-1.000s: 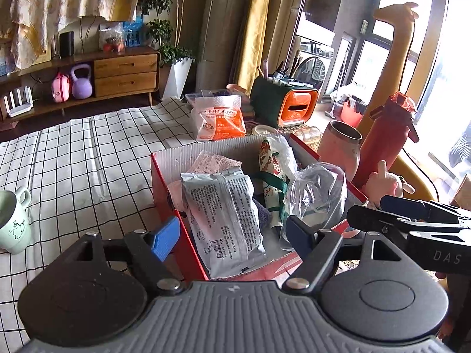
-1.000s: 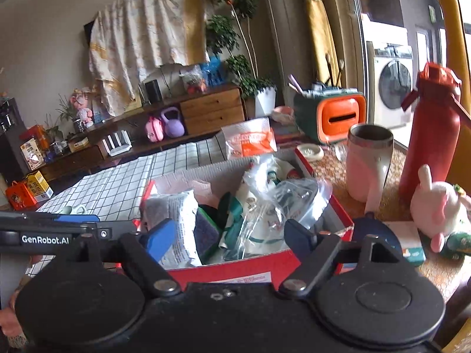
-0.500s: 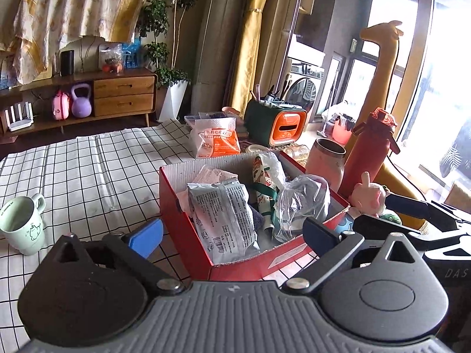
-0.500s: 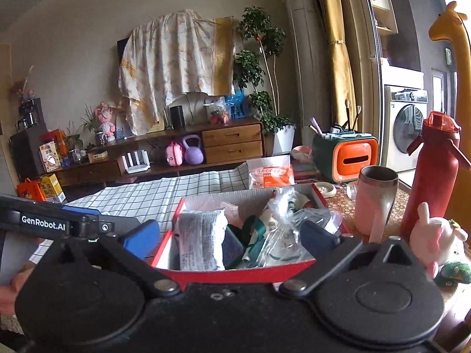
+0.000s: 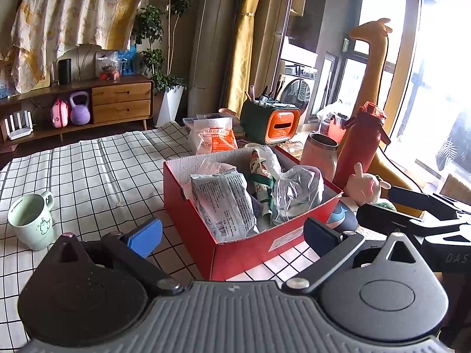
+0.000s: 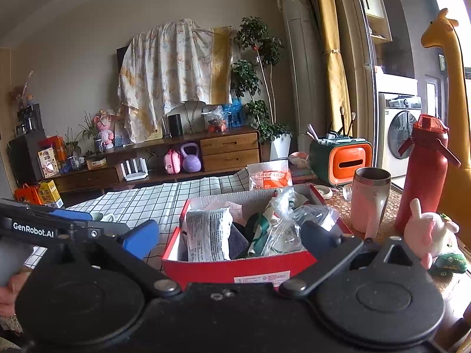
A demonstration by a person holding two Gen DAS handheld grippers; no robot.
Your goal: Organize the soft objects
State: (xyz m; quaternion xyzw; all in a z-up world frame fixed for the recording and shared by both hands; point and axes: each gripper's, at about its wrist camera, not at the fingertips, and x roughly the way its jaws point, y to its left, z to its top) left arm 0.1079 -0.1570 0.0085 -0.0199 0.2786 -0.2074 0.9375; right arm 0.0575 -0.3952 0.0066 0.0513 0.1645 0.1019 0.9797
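A red cardboard box (image 5: 244, 253) stands on the checked tablecloth. It holds a white printed packet (image 5: 226, 203), a clear plastic bag (image 5: 297, 191) and a green-and-white patterned pouch (image 5: 259, 170). My left gripper (image 5: 232, 235) is open wide just short of the box's near corner, with nothing between its blue pads. In the right wrist view the same box (image 6: 235, 267) shows the packet (image 6: 207, 232) and the clear bag (image 6: 294, 226). My right gripper (image 6: 229, 238) is also open and empty in front of it. A pink plush rabbit (image 6: 426, 232) lies right of the box.
A mint mug (image 5: 31, 220) stands on the cloth at the left. Right of the box are a pink tumbler (image 6: 369, 203) and a red bottle (image 6: 424, 170). Behind it are an orange packet (image 6: 269, 176) and a green-and-orange holder (image 6: 341, 158). A yellow giraffe toy (image 6: 450, 94) stands far right.
Both grippers have drawn back from the box, which now sits farther off in both views. Their jaws have spread wider. The box's contents have not moved.
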